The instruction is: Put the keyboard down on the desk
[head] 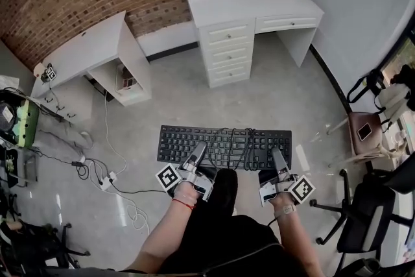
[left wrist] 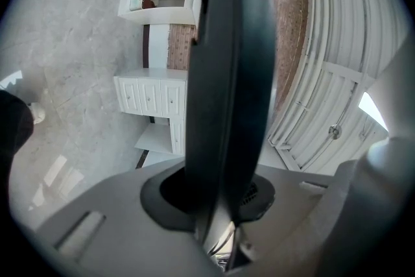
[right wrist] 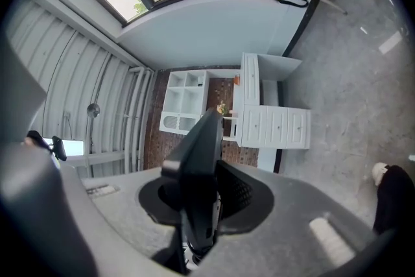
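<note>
A black keyboard (head: 224,146) hangs level above the grey floor, its cable (head: 240,152) coiled over the keys. My left gripper (head: 198,154) is shut on the near edge at the left. My right gripper (head: 278,157) is shut on the near edge at the right. In the left gripper view the keyboard (left wrist: 227,94) stands edge-on, clamped between the pads of the left gripper (left wrist: 220,207). The right gripper view shows the keyboard (right wrist: 200,159) edge-on, pinched in the right gripper (right wrist: 200,207). The white desk (head: 259,2) with drawers stands ahead, some way off.
A second white desk (head: 84,48) stands against the brick wall at the left. Cables and a power strip (head: 104,180) lie on the floor to the left. Chairs (head: 366,130) and a black office chair (head: 363,211) crowd the right side. My dark-trousered leg (head: 217,204) is below the keyboard.
</note>
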`<state>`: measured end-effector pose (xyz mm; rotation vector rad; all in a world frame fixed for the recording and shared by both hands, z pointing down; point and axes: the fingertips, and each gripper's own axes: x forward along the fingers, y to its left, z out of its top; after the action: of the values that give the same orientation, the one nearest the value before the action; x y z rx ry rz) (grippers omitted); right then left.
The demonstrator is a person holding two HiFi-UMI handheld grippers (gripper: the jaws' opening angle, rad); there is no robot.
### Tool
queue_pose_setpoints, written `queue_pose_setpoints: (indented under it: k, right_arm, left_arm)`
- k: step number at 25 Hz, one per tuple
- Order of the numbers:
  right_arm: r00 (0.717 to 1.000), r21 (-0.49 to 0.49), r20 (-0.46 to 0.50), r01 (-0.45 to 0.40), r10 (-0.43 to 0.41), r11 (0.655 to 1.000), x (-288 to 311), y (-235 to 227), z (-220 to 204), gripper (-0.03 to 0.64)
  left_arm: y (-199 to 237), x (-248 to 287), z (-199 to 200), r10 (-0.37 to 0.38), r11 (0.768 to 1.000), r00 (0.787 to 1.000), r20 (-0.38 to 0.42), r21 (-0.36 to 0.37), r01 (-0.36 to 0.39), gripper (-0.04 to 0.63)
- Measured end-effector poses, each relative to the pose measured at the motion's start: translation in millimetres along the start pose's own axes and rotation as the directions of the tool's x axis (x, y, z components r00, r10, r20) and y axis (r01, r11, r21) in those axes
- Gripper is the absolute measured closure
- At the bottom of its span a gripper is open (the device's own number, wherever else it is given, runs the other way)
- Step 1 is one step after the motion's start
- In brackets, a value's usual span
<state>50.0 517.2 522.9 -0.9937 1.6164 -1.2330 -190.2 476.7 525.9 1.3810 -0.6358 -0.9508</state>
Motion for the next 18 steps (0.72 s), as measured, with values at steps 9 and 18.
queue_pose_setpoints:
  k: [9, 18]
  right_arm:
    - [0.999, -0.002, 0.008, 0.032, -0.032, 0.999, 73.9, -21.4, 35.4, 0.538]
    - [0.999, -0.006, 0.031, 0.043, -0.043, 0.999, 148.7, -31.3, 70.5, 0.540]
  left_arm:
    - [12.4, 82.9, 36.2, 0.024, 1.000, 0.999, -0.036, -0.008, -0.025, 0.519]
    - [9.9, 168.2, 71.9, 0.029, 0.999, 0.997, -0.070, -0.010, -0.030, 0.519]
